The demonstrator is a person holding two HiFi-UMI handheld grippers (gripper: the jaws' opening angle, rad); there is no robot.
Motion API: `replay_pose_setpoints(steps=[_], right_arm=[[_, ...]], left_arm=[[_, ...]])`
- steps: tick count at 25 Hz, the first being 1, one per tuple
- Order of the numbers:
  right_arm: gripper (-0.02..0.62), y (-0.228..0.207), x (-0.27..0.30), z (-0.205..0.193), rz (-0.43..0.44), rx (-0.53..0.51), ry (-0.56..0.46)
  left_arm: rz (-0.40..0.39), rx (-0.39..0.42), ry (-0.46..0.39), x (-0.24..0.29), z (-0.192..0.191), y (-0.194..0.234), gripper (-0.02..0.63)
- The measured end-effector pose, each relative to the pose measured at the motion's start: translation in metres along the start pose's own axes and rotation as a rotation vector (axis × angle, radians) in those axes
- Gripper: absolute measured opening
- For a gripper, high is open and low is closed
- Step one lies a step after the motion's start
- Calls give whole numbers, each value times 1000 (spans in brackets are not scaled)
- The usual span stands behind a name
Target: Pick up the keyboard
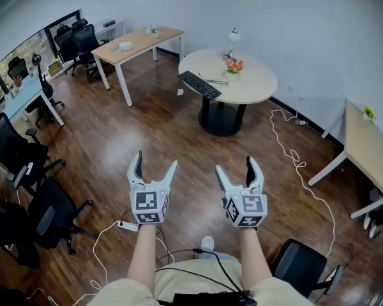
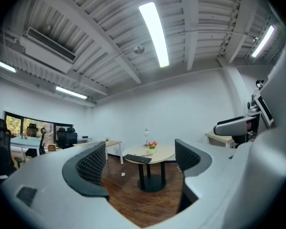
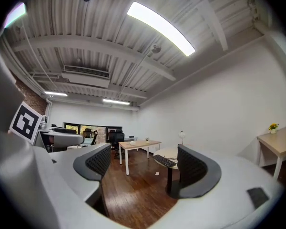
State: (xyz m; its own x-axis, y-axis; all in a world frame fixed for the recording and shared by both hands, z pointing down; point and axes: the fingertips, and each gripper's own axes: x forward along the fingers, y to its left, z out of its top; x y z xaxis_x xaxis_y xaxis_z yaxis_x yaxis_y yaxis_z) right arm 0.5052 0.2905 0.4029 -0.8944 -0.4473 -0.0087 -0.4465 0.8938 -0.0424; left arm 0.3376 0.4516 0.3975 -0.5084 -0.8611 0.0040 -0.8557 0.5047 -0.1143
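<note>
A black keyboard [image 1: 200, 85] lies on the near left part of a round cream table [image 1: 255, 87], overhanging its edge, far ahead of both grippers. It also shows as the keyboard [image 2: 137, 159] between the left jaws and the keyboard [image 3: 164, 161] beside the right jaw. My left gripper [image 1: 153, 167] and right gripper [image 1: 235, 168] are held side by side over the wooden floor, both open and empty, pointing toward the table.
A small lamp [image 1: 232, 38] and flowers [image 1: 234, 65] stand on the round table. A rectangular wooden desk [image 1: 138, 41] is at the back left, another desk [image 1: 367, 145] at the right. Office chairs [image 1: 25, 190] crowd the left side. A white cable [image 1: 300, 171] snakes across the floor.
</note>
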Motion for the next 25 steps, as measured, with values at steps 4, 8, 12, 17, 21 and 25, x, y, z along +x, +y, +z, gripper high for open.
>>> replay_pose_setpoints(steps=[4, 8, 12, 17, 21, 25], right_arm=[[439, -59, 18, 8, -29, 19, -27], [439, -96, 33, 8, -27, 36, -32], [439, -110, 48, -4, -14, 57, -22], [439, -117, 78, -27, 14, 103, 9], [439, -102, 113, -34, 43, 104, 30], [439, -97, 162, -48, 62, 64, 40]], left_arm=[[-17, 0, -11, 47, 7, -31, 442], [-3, 0, -9, 77, 15, -49, 442], [10, 22, 7, 95, 9, -54, 442], [26, 45, 45, 112, -3, -49, 442], [31, 44, 70, 131, -16, -28, 442], [38, 17, 65, 179, -31, 2, 442]])
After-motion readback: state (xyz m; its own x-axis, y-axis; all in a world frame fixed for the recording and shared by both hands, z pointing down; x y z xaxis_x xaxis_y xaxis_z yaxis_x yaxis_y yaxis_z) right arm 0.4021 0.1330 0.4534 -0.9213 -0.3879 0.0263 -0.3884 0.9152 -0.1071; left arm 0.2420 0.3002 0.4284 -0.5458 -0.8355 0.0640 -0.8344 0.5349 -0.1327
